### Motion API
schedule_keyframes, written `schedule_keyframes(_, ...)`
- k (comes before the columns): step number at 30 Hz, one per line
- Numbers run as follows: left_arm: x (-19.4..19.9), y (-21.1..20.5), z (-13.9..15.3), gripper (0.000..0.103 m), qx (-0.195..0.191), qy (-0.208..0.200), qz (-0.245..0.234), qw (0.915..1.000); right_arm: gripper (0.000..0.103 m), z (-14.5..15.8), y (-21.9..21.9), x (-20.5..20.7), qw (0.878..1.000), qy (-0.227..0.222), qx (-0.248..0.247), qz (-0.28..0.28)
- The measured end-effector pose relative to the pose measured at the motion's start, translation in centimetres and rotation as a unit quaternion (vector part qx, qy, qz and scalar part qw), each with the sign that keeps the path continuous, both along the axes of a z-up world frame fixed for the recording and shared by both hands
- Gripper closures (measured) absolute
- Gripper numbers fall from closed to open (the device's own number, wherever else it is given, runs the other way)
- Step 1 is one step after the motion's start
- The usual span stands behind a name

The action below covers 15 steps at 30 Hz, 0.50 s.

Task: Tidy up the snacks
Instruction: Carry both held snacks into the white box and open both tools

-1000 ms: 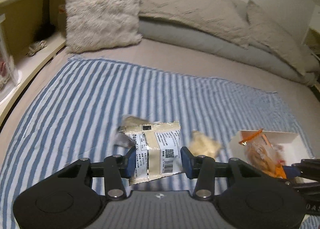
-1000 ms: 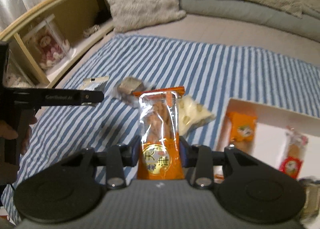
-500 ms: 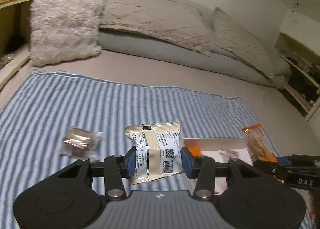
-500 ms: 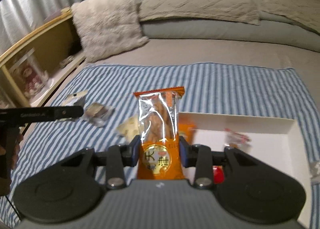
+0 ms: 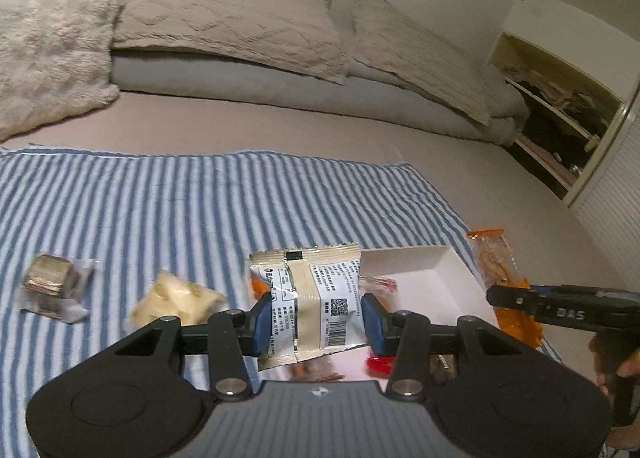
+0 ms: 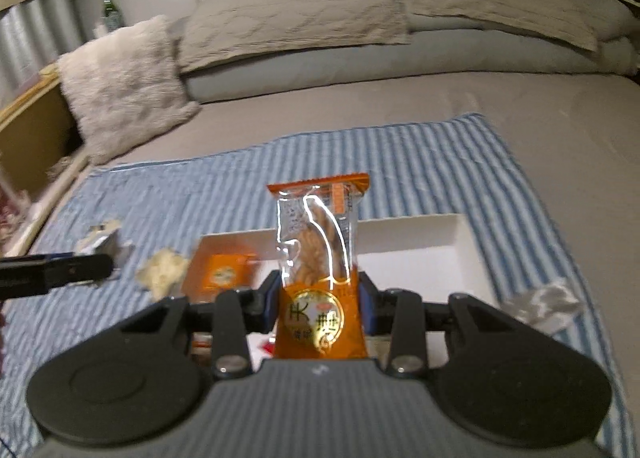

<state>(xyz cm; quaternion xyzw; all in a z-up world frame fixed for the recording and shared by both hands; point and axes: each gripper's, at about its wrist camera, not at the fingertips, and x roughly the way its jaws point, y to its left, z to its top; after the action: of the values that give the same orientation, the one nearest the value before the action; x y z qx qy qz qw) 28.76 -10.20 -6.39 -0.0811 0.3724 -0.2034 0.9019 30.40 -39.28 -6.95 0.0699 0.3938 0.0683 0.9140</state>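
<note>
My left gripper (image 5: 318, 324) is shut on a beige snack packet (image 5: 316, 298) with a barcode label, held above the near left part of the white box (image 5: 424, 262). My right gripper (image 6: 320, 308) is shut on an orange and clear snack pack (image 6: 318, 258), held over the white box (image 6: 420, 258). The same pack shows at the right in the left wrist view (image 5: 500, 278). An orange packet (image 6: 226, 274) lies inside the box at its left end.
On the blue striped cloth (image 5: 160, 201) left of the box lie a pale yellow snack (image 5: 176, 298) and a clear-wrapped brown snack (image 5: 52, 286). A crumpled silver wrapper (image 6: 540, 306) lies right of the box. Pillows (image 5: 228, 17) line the back.
Both grippers have moved to the right with their packets, from over the striped cloth to above the white box. The loose snacks have slid to the left in both views.
</note>
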Motion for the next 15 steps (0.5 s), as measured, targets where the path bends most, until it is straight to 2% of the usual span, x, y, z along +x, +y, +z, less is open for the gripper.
schedule_keyframes(9, 0.4, -3.3, -1.4, 0.055, 0.002, 0.021, -0.037, 0.9991, 0.059, -4.4, -4.2, 0.8, 0.995, 0.062, -0.055, -0.048)
schedule_keyframes(15, 0.5, -5.0, -2.9, 0.055, -0.001, 0.051, -0.06, 0.9969, 0.058, -7.8, -4.7, 2.4, 0.988, 0.131, -0.074, -0.043)
